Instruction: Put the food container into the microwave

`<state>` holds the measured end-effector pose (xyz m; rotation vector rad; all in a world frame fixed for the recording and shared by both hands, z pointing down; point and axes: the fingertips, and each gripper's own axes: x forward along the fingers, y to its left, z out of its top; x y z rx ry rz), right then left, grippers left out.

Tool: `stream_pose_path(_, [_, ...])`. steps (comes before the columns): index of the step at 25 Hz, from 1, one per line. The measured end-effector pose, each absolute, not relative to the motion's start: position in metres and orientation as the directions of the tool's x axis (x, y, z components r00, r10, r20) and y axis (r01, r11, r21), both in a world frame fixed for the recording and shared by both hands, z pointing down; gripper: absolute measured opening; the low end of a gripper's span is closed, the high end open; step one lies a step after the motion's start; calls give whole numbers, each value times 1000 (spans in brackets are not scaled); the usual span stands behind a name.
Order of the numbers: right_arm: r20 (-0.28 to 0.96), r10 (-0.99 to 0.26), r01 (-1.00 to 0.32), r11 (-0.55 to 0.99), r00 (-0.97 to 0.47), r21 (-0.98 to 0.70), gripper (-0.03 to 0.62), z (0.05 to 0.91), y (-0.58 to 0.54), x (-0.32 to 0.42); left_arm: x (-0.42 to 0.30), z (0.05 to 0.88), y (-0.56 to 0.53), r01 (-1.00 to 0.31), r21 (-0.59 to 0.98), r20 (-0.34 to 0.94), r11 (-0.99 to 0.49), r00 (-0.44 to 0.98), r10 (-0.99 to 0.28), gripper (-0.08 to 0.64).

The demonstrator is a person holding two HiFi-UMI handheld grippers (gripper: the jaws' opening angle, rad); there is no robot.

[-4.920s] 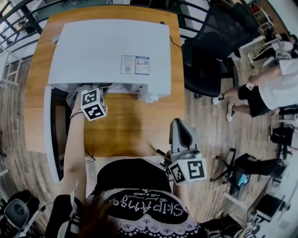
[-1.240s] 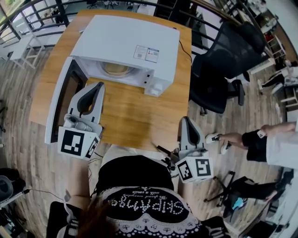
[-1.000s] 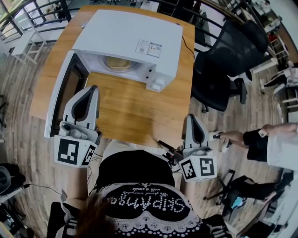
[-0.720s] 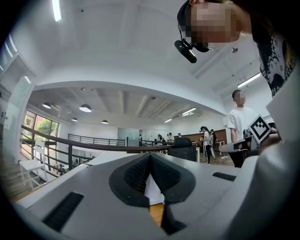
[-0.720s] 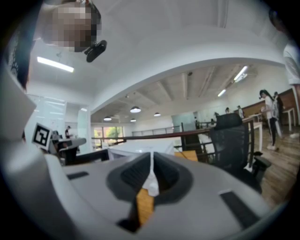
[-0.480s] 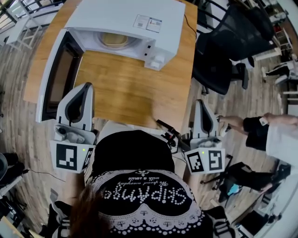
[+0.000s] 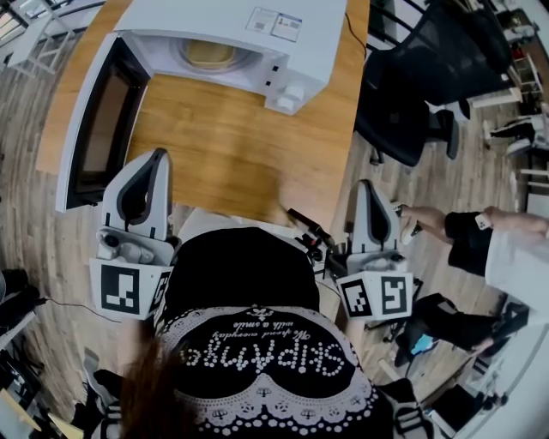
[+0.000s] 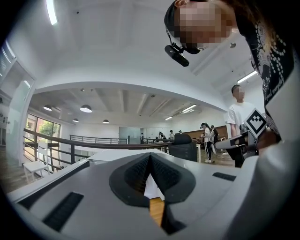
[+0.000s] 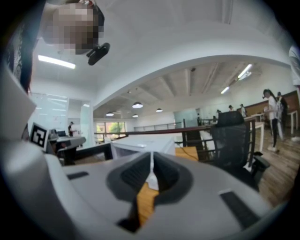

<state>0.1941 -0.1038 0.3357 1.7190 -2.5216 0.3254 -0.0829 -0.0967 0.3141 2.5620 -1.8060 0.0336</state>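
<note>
The white microwave stands at the table's far side with its door swung open to the left. A tan food container rests inside on the turntable. My left gripper is held near the table's front left corner, shut and holding nothing. My right gripper hovers off the front right corner, also shut and holding nothing. In the left gripper view the jaws meet in a closed line. The right gripper view shows the same closed line, with the microwave beyond it.
The wooden table lies between me and the microwave. A black office chair stands to the right of the table. A person stands at the far right on the wood floor. Railings run behind the table.
The left gripper, earlier reaching at the microwave's opening, has drawn back to the table's front edge. Both grippers have come closer to my body, and the container now sits inside the microwave.
</note>
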Motion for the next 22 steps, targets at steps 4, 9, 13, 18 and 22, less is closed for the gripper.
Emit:
stream_pose_path(4, [184,-913,-930,344,-364,-130,38,339,-102,199,-80,309,-98,-942,-18,-2,-335,335,-942,29])
stream_pose_path(9, [189,-915,-932,336,-356,-134,38,342,-101,203,-69,307,-100,-934,-54,4,-353,353,-936,29])
stream_pose_path(13, [189,-916,-933,333,-354,-134,38,343,-100,205,-64,305,-100,-929,-69,0,-364,365,-931,29])
stream_pose_path(18, [190,-916,-934,332,-353,-134,38,344,-100,203,-64,306,-99,-927,-71,2,-368,369,-930,29])
stream_pose_path(22, [190,-915,-933,335,-356,-132,38,344,-99,199,-68,307,-98,-929,-64,2,-364,365,-931,29])
